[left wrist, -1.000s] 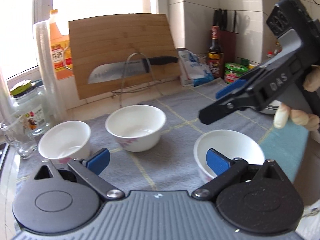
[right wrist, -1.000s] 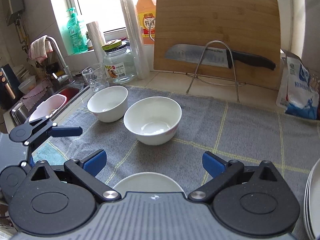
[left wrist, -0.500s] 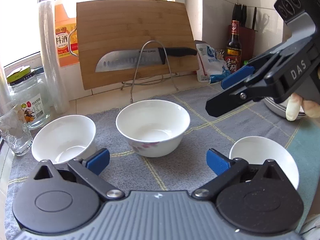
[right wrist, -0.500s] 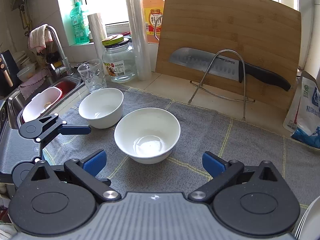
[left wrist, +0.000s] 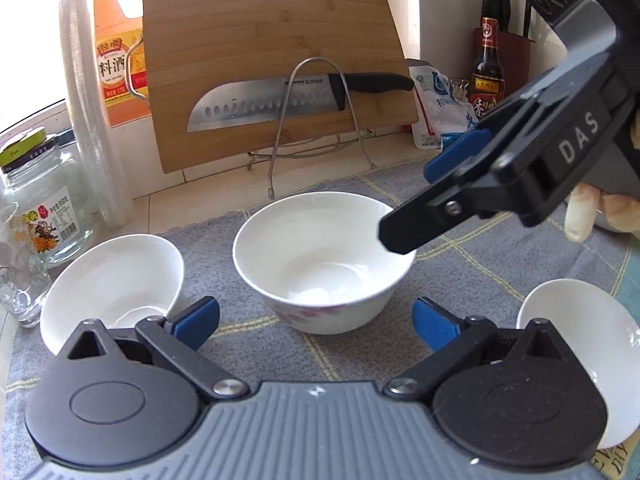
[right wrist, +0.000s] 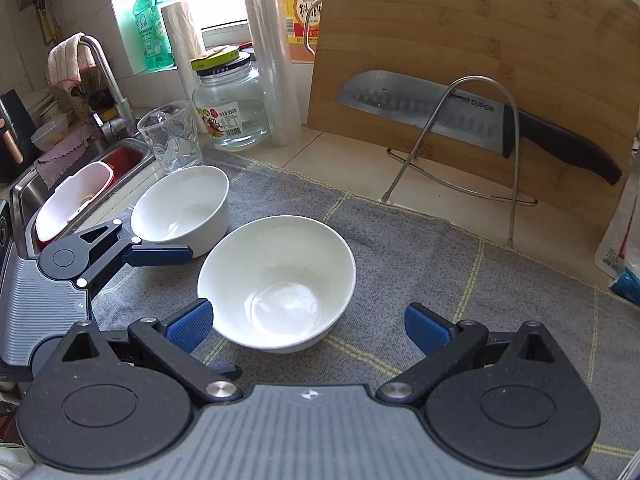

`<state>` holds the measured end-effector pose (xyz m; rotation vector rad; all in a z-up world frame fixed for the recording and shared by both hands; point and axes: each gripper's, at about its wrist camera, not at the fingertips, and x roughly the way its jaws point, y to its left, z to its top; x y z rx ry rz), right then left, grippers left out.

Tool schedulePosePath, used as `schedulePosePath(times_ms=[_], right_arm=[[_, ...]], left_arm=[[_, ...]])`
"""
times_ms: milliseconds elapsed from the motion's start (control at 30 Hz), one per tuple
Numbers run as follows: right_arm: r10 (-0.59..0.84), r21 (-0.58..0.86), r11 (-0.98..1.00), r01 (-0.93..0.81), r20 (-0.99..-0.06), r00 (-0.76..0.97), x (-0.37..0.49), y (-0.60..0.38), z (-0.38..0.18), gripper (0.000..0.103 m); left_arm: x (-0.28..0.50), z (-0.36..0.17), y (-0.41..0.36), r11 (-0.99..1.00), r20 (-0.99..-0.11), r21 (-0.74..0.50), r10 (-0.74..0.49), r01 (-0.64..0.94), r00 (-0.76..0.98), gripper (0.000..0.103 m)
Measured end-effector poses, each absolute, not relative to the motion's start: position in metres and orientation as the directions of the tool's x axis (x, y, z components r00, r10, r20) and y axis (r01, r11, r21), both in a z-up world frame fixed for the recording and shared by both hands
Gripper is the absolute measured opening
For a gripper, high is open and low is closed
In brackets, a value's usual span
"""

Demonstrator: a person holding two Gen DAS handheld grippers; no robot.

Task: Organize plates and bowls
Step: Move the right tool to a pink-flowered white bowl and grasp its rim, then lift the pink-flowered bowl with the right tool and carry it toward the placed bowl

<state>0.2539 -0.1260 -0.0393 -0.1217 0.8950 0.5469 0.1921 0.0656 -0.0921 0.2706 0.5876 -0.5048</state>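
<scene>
Left wrist view is showing three white bowls sitting upright on the grey cloth [left wrist: 500,264] that is covering the bench: the middle bowl [left wrist: 324,260] straight ahead, the left bowl [left wrist: 112,280] just beside it toward the glass jar [left wrist: 40,200], and the right bowl [left wrist: 576,320] apart from them at the lower right, partly hidden behind the left gripper [left wrist: 316,320]. No plates are showing clearly in either view; a pale edge at the lower right of the right wrist view is too cropped to name.

The left gripper's jaws are standing spread wide and empty, framing the middle bowl without touching it. The right gripper [right wrist: 308,324] is likewise hanging with its jaws spread and holding nothing, the middle bowl [right wrist: 276,280] lying between and just ahead of its blue pads.

The bowls are looking like glazed ceramic, so they are probably stiff, moderately heavy, slick and liable to chip if knocked together. The rim wall is the sensible place to take hold, one pad inside and one outside, gripping firmly because the glaze offers little friction. Nesting one into another will call for a slow, level descent.

Counted: three bowls, one chopping board [left wrist: 276,64], one knife [left wrist: 296,96], one jar, one drinking glass [right wrist: 172,136].
</scene>
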Motion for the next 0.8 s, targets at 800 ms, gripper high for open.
schedulePosePath(times_ms=[800], right_arm=[[0.459,0.202,0.819,-0.537,-0.792,0.403,0.297,-0.109,-0.065,0.082]], left_arm=[[0.208,-0.096,0.055,0.830,-0.604,0.100,-0.388,0.549,0.696,0.088]])
